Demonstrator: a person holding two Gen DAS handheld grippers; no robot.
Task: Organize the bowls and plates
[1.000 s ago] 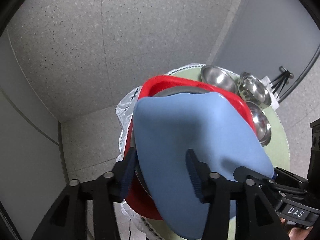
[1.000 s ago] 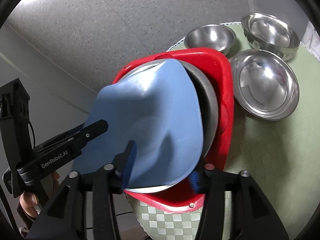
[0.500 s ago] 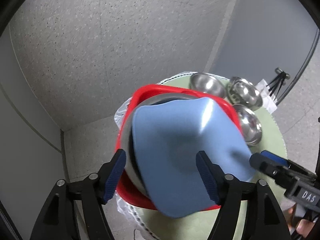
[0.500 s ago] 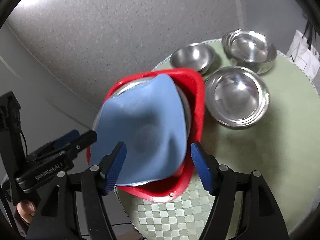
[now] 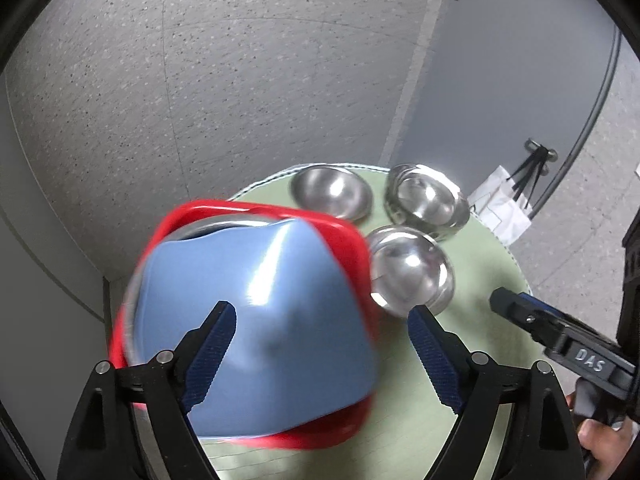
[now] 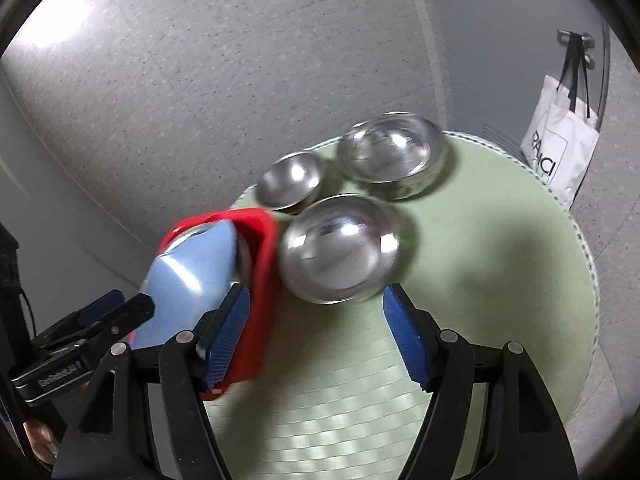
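The blue plate (image 5: 256,320) lies on the stack in the red tray (image 5: 340,232) at the counter's (image 6: 500,280) left edge. Left gripper (image 5: 320,356) and right gripper (image 6: 316,340) hang open, empty. Next step, likely: nest the three steel bowls (image 6: 340,252); open counter lies right

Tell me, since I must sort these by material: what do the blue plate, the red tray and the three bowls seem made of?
Blue plate: probably plastic or melamine; opaque, even colour, soft sheen.
Red tray: likely plastic; uniform glossy red, moulded rounded rim.
Three bowls: polished metal, apparently stainless steel; mirror-like reflections and bright highlights.
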